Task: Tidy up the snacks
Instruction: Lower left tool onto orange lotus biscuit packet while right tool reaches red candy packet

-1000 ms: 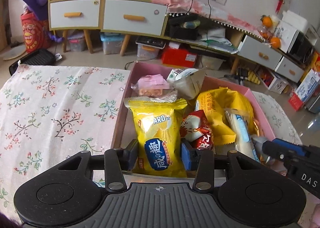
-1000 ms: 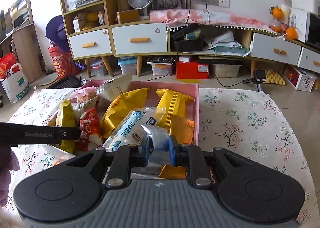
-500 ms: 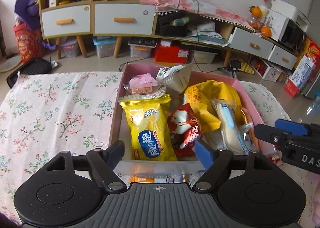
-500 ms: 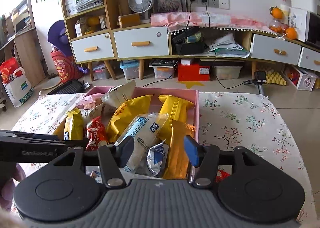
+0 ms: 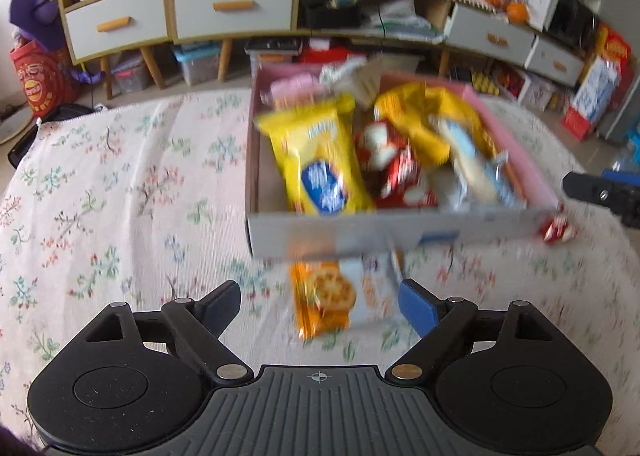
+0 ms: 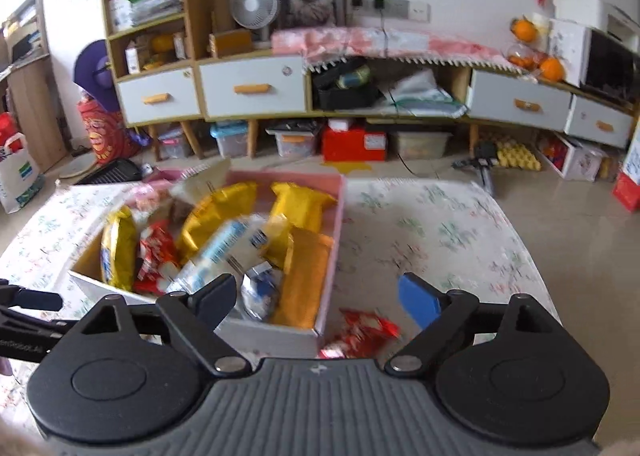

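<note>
Both hand-held grippers are hanging wide apart and holding nothing: the left hand-held gripper (image 5: 319,304) is facing an orange biscuit packet (image 5: 323,298) lying on the tabletop (image 5: 120,192) just in front of the pink snack box (image 5: 516,160), and the right hand-held gripper (image 6: 318,294) is hovering near a red wrapped snack (image 6: 360,332) lying beside the box's near right corner. These loose packets are looking light, soft and crinkly, with slick film that could be slipping, and biscuits inside that could be cracking under a hard squeeze; I judge a gentle pinch across the narrow width, or at a sealed end, is suiting them best. Motion blur is smearing the labels, the box's near wall is hiding the packets' lower ends, and the red snack is partly disappearing behind the right gripper's body.
</note>
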`<state>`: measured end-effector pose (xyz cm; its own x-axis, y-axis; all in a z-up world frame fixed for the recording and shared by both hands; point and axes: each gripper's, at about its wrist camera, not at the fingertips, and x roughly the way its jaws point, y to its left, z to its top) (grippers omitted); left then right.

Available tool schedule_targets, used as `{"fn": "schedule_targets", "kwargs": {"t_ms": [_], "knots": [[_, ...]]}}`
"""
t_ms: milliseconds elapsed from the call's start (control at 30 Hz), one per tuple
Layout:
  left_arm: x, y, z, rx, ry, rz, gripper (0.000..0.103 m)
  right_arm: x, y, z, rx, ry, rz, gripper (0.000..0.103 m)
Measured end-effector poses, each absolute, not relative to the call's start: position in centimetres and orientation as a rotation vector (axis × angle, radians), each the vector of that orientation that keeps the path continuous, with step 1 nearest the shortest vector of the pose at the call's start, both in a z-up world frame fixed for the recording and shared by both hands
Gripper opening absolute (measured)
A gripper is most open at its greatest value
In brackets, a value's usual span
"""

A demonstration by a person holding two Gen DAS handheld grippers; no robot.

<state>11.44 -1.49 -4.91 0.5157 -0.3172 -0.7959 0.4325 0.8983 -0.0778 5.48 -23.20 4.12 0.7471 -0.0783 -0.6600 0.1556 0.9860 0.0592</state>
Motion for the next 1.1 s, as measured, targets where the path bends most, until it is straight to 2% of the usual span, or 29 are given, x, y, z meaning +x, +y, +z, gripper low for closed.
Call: {"fn": "schedule_targets", "kwargs": {"t_ms": [167, 300, 400, 700, 800, 867, 967, 1100], "knots": [[10.9, -1.5, -6.3, 0.152, 0.970, -0.441, 0.089, 5.2, -23.6, 2.6, 0.019, 0.776, -0.147, 0.091], [11.1, -1.2, -6.4, 0.096, 0.967, -0.410, 0.095, 5.3, -24.0, 1.8, -0.005, 0.803, -0.131, 0.097], [11.3, -1.3, -6.5, 0.054, 0.964, -0.395, 0.099, 5.4, -24.0, 1.0, -0.033, 0.824, -0.111, 0.097], [11.4, -3.1, -6.9, 0.096, 0.929, -0.357, 0.099, 5.7, -24.2, 0.0, -0.010, 0.833, -0.112, 0.097], [11.4, -3.4, -7.0, 0.110, 0.923, -0.347, 0.099, 5.9, -24.3, -0.5, -0.008, 0.837, -0.112, 0.087], [11.4, -3.8, -7.0, 0.117, 0.919, -0.347, 0.098, 6.0, -24.4, -0.7, -0.002, 0.842, -0.112, 0.077], [11.3, -4.2, -6.9, 0.126, 0.919, -0.365, 0.096, 6.0, -24.5, -0.7, 0.013, 0.850, -0.091, 0.069], [11.2, -4.5, -6.8, 0.132, 0.915, -0.374, 0.089, 5.8, -24.0, -0.7, -0.014, 0.855, -0.056, 0.054]]}}
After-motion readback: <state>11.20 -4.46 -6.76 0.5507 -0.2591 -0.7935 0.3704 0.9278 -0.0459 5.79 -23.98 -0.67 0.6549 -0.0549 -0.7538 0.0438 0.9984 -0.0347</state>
